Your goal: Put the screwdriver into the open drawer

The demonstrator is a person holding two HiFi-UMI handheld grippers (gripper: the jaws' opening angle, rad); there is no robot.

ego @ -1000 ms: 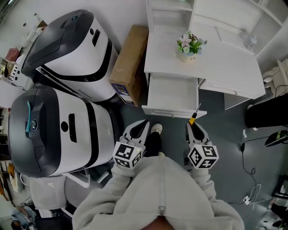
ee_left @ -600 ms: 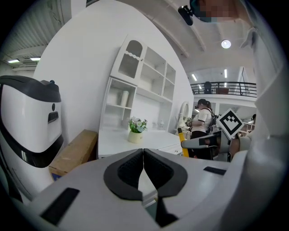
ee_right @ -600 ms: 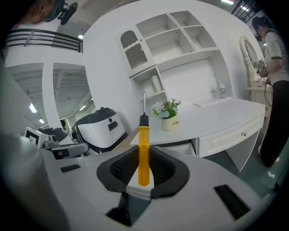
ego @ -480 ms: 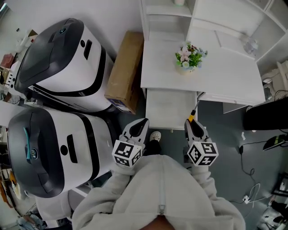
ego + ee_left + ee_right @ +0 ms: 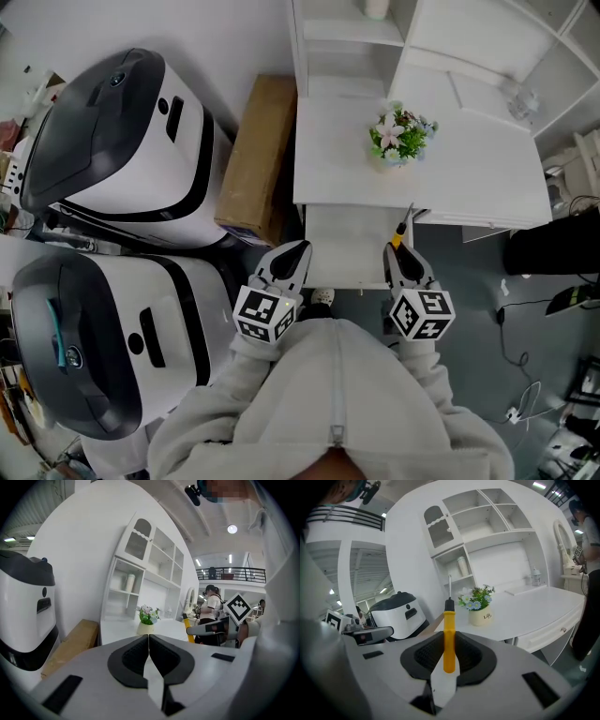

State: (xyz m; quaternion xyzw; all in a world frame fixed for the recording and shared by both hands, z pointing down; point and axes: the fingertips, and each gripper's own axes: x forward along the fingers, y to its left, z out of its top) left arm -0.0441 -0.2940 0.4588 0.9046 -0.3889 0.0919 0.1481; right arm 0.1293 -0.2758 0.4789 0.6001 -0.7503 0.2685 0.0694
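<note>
The screwdriver has a yellow handle and a thin metal shaft pointing forward and up. My right gripper is shut on its handle. In the head view the screwdriver sticks out ahead of the right gripper, over the right front corner of the open white drawer. The left gripper hovers at the drawer's front left corner. Its jaws are shut with nothing between them, as the left gripper view shows.
The drawer hangs under a white desk that carries a small flower pot and backs onto shelves. A cardboard box leans left of the desk. Two large white-and-black machines fill the left side.
Both grippers have moved forward towards the desk together. The drawer's front edge, which lay ahead of them, is now level with their tips. The right gripper's hold on the screwdriver is unchanged.
</note>
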